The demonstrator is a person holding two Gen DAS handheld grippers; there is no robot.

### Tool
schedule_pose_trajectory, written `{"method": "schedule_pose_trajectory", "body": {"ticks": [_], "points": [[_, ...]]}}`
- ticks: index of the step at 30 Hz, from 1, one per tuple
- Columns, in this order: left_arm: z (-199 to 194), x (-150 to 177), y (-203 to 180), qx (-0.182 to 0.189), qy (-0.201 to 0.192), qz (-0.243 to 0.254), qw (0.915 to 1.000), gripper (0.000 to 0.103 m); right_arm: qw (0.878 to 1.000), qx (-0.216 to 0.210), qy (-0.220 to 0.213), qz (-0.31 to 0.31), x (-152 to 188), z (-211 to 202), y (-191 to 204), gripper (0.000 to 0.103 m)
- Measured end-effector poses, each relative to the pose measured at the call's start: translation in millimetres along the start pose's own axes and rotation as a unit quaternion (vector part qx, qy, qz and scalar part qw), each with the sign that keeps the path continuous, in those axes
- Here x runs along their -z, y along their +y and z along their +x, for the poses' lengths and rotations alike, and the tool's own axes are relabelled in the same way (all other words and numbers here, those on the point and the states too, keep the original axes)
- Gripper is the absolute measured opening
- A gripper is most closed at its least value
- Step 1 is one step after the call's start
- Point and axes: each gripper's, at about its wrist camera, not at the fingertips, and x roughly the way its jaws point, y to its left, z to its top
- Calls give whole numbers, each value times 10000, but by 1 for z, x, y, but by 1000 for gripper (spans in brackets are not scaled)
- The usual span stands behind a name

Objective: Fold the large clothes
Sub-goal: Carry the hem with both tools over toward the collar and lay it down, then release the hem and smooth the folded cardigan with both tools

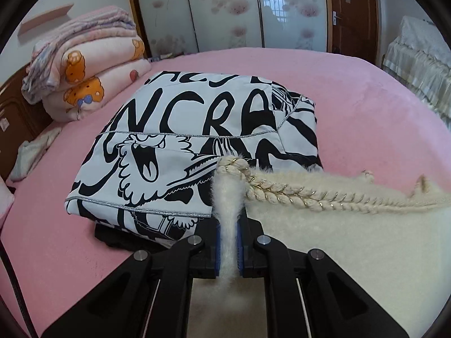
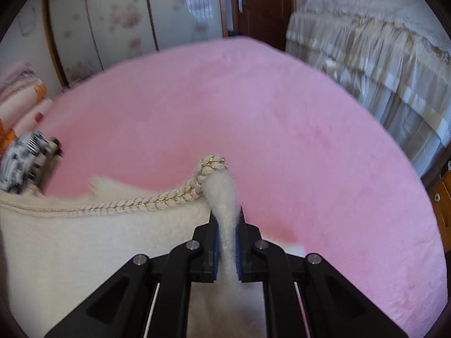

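Cream fleece garment stretched over the pink bed (image 1: 352, 98) between 2 grippers

The cream garment (image 1: 324, 242), soft, limp and likely light, hangs by its braided trim (image 1: 282, 191); that firmer edge suits gripping. Left gripper (image 1: 227, 225) and right gripper (image 2: 227, 233) are each clamped tight on a pinch of fleece. Only the left view shows the folded printed jacket (image 1: 183, 140) fully.

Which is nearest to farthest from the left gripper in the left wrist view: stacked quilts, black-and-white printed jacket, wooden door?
From the left gripper, shut on the cream fuzzy garment:
1. Black-and-white printed jacket, folded on the pink bed just ahead, slightly left.
2. Stacked quilts, far left by the headboard.
3. Wooden door, across the room, upper right.
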Motion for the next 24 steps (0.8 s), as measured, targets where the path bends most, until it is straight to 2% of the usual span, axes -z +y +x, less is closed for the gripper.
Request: {"method": "schedule_pose_trajectory", "body": {"ticks": [4, 5, 6, 7, 8, 9, 12, 16, 18, 21, 24], "points": [[6, 7, -5, -75, -192, 195, 9996, 10, 9996, 189, 150, 144, 11, 28, -7, 11], [6, 7, -4, -103, -221, 176, 9995, 14, 9995, 197, 156, 180, 10, 28, -8, 17], [4, 6, -2, -138, -222, 148, 9995, 25, 9993, 251, 186, 191, 10, 27, -9, 22], [1, 6, 0, -271, -223, 121, 9993, 32, 9991, 304, 222, 218, 8, 25, -10, 32], [-5, 5, 3, -373, -209, 84, 9991, 46, 9989, 308, 255, 262, 7, 21, -11, 37], [-10, 3, 5, -418, -202, 48, 9989, 55, 9985, 335, 278, 320, 5, 15, -11, 38], [-44, 4, 9, -336, -344, -104, 9988, 56, 9981, 367, 97, 486, 1, -17, -6, 38], [-92, 21, -13, 195, -362, -292, 9987, 56, 9990, -232, -385, 13, 8, -73, 48, 38], [-105, 37, -28, 475, -228, -408, 9978, 56, 9965, -686, -351, -328, 23, -89, 89, 38], [-108, 66, -53, 783, -40, -539, 9955, 56, 9878, -1444, -78, -569, 48, -95, 140, 38], [-90, 94, -71, 806, 309, -583, 9946, 55, 9820, -1659, 164, -893, 79, -82, 181, 38]]}}
